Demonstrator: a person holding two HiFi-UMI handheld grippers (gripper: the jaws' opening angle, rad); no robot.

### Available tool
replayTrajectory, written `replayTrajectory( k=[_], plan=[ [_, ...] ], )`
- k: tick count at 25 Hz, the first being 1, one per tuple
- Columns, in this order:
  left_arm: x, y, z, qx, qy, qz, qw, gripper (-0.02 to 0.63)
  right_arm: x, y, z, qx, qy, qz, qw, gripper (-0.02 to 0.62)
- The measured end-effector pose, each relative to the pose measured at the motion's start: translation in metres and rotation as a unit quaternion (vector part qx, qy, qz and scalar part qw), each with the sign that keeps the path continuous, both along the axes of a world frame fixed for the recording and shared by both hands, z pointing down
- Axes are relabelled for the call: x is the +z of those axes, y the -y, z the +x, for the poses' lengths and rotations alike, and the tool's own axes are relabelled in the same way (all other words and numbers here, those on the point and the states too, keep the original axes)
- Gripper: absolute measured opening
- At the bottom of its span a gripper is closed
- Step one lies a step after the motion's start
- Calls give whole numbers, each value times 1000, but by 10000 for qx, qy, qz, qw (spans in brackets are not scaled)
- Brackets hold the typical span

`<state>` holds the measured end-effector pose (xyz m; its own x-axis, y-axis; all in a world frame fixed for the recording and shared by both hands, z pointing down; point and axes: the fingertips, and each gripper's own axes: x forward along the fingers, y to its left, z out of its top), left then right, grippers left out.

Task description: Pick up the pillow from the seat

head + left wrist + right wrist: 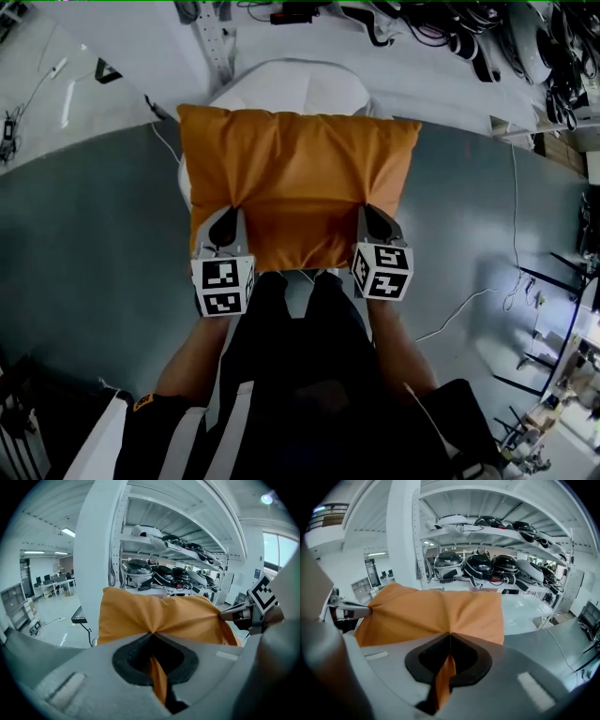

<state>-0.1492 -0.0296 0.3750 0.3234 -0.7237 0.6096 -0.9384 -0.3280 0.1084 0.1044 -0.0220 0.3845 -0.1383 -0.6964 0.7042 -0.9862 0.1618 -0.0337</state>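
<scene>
My left claw (pixel 228 216) and right claw (pixel 373 213) sit level, side by side, each clamped tight on the pillow's (pixel 295 169) near edge.

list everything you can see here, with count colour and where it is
pillow: one, orange, held up over the seat
seat: one, white, behind the pillow
floor: grey, all around
cable: one, white, on the floor at right
shelf rack: one, white, ahead
helmet-like items: several, black and white, on its shelves
left gripper: one, grey, shut on the pillow's near edge
right gripper: one, grey, shut on the same edge
</scene>
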Motion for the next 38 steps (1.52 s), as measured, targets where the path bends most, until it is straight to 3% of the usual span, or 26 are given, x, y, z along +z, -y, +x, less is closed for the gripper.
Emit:
replayTrajectory(
  k=[9, 17, 26, 32, 38],
  plan=[
    [-65, -42, 10, -145, -58, 290, 9995, 5, -60, -46, 10, -386, 63, 249, 9989, 8],
    [-104, -97, 57, -591, -40, 403, 9974, 5, -101, -72, 57, -833, 239, 587, 9945, 8],
    [-153, -137, 99, -1026, 117, 837, 9911, 5, -143, -92, 97, -1334, 447, 946, 9855, 9],
    [-153, -169, 122, -894, 93, 843, 9924, 6, -152, -116, 120, -1170, 514, 1086, 9858, 9],
    [-163, -190, 110, -757, 36, 881, 9932, 6, -169, -143, 110, -969, 515, 1182, 9869, 9]
  ],
)
